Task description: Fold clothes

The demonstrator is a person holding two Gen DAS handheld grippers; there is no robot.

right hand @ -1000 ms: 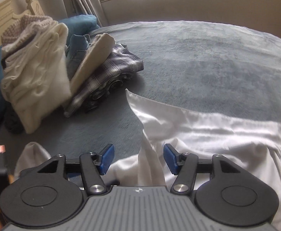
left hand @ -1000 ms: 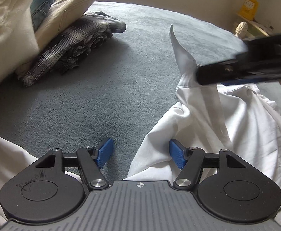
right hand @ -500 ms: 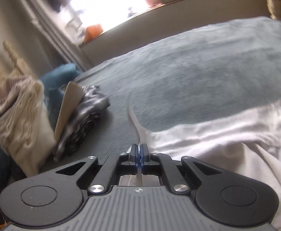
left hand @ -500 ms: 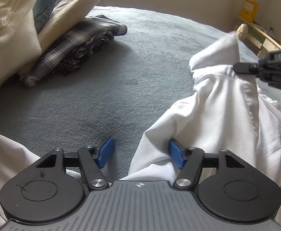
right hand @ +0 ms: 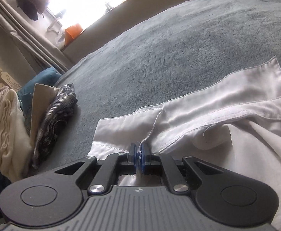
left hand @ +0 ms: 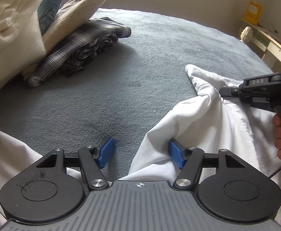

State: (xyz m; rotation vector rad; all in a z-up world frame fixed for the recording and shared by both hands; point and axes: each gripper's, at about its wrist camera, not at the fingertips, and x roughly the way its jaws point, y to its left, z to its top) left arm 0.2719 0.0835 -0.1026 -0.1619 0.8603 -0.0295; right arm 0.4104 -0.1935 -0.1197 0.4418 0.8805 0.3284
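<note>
Right wrist view: your right gripper [right hand: 138, 156] jaws clench the white shirt [right hand: 227, 105] by an edge near its collar | shirt stretches ahead and rightward across the bed [right hand: 178, 38] | left gripper [left hand: 141, 153] jaws parted, shirt fold against right pad only | one shirt, one clothes pile [left hand: 63, 38] beyond, left.

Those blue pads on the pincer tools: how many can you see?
4. Two pads stand apart on the left gripper, over the white shirt. Two more on the right gripper pinch its edge.
</note>
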